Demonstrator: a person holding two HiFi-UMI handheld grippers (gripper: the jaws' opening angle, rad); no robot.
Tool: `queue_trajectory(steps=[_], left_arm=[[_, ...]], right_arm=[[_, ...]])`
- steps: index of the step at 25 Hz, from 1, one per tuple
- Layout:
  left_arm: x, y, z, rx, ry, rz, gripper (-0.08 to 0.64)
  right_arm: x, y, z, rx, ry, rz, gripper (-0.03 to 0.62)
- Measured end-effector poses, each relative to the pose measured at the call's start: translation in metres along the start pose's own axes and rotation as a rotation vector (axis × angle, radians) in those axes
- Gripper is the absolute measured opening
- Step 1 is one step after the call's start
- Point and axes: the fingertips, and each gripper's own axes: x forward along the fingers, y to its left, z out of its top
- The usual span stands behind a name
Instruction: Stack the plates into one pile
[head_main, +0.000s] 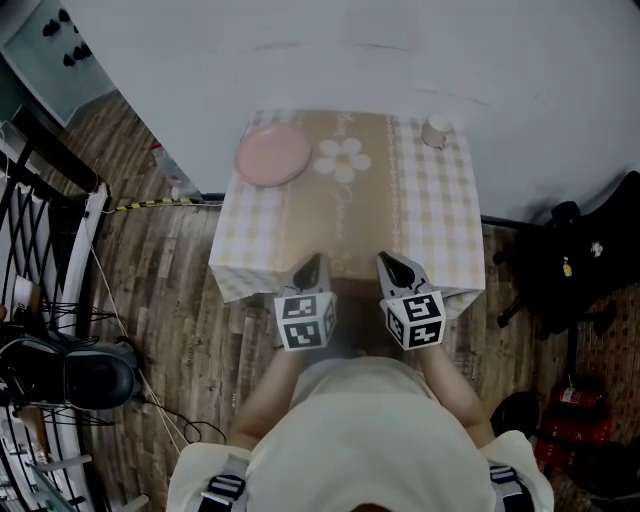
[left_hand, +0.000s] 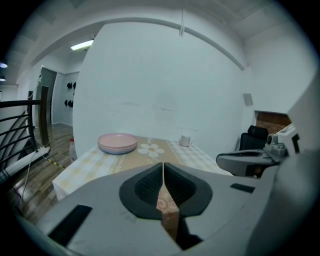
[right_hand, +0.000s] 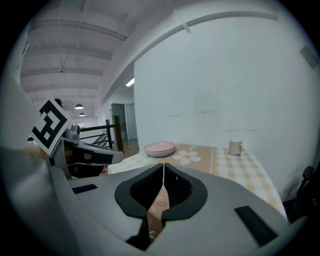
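Note:
A pile of pink plates (head_main: 273, 155) sits at the far left corner of the table (head_main: 430, 215), which has a checked cloth with a daisy print. The pile also shows in the left gripper view as pink plates (left_hand: 117, 142) and in the right gripper view as pink plates (right_hand: 160, 148). My left gripper (head_main: 312, 264) and right gripper (head_main: 393, 262) hover side by side over the table's near edge, far from the plates. Both are shut with nothing between the jaws; in their own views the left gripper (left_hand: 163, 164) and right gripper (right_hand: 163, 165) show jaws meeting in a thin line.
A small white mug (head_main: 436, 132) stands at the far right corner. A white wall runs behind the table. A black railing (head_main: 45, 200) and gear stand at the left, a black chair (head_main: 565, 265) at the right, on a wooden floor.

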Motion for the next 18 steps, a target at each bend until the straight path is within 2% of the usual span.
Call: queue_trajectory(steps=[9,18], left_arm=[[-0.016,-0.014,-0.019,-0.005,0.014,-0.017,0.011],[-0.015,-0.012,-0.014,0.003,0.004,-0.011,0.011]], right_arm=[[-0.032,-0.008,-0.009,0.011,-0.016,-0.02,0.005],[-0.034,-0.016,-0.007,0.04,-0.037,-0.027,0.002]])
